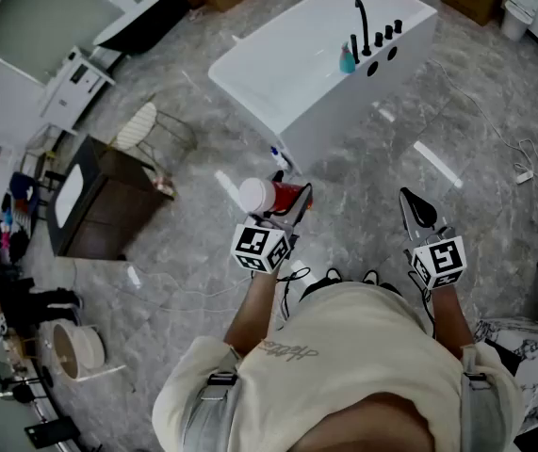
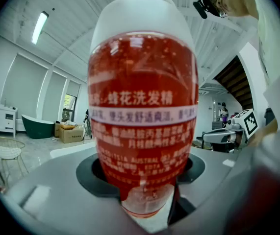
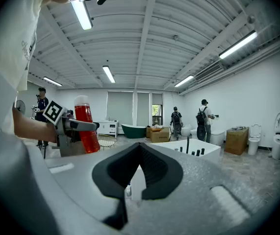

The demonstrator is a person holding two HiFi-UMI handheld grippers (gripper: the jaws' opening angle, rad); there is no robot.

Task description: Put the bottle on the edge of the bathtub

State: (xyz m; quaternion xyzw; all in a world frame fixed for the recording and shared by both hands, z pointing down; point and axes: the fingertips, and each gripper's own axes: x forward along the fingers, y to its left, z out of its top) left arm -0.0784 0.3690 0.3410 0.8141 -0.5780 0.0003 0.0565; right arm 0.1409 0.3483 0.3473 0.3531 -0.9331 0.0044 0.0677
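Between the left gripper's (image 1: 292, 203) jaws: red bottle (image 2: 143, 106) clamped round its body, cap uppermost, ready to stand upright.
Right gripper (image 3: 140, 148): jaws pressed together on nothing, held aside.
Bottle's place: over the floor, well short of the bathtub (image 1: 238, 68).
Rim: bare at the near end, while the black faucet (image 1: 361, 19) crowds the far end.
Path: open floor ahead.
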